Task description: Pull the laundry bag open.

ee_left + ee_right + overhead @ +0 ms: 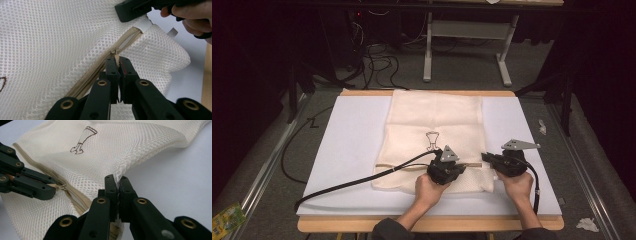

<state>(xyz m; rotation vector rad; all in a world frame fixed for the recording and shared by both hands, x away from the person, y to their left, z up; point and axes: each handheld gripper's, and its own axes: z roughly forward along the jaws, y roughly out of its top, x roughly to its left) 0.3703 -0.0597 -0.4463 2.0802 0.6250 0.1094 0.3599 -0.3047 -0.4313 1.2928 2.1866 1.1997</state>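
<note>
A cream mesh laundry bag [434,132] lies flat on a white desk [347,145], spread from the far edge toward the near edge, a little right of the middle. A small dark line drawing [432,140] is printed near the bag's centre. A tan zipper [100,68] runs left to right across the bag's near part. The person's two hands come in from the near edge, each holding a black gripper. The left gripper [117,63] sits over the zipper line near the bag's middle, its jaws closed on the zipper pull [115,53] (a small tan tab at the slider), with the zipper tape trailing away behind it. The right gripper [117,181] is at the bag's right near part, just right of the left one, its jaws clamped on a fold of the mesh beside the zipper's end, so the fabric rises into a ridge there. In the left gripper view, the right gripper's black tip is at the upper right, next to a white tab [143,25] at the zipper's end, with the person's fingers [192,12] wrapped round its handle. A thick black cable [357,180] trails from the left gripper across the desk toward the near left corner. Beyond the desk is a grey floor with a metal frame [467,45] and loose cables.
</note>
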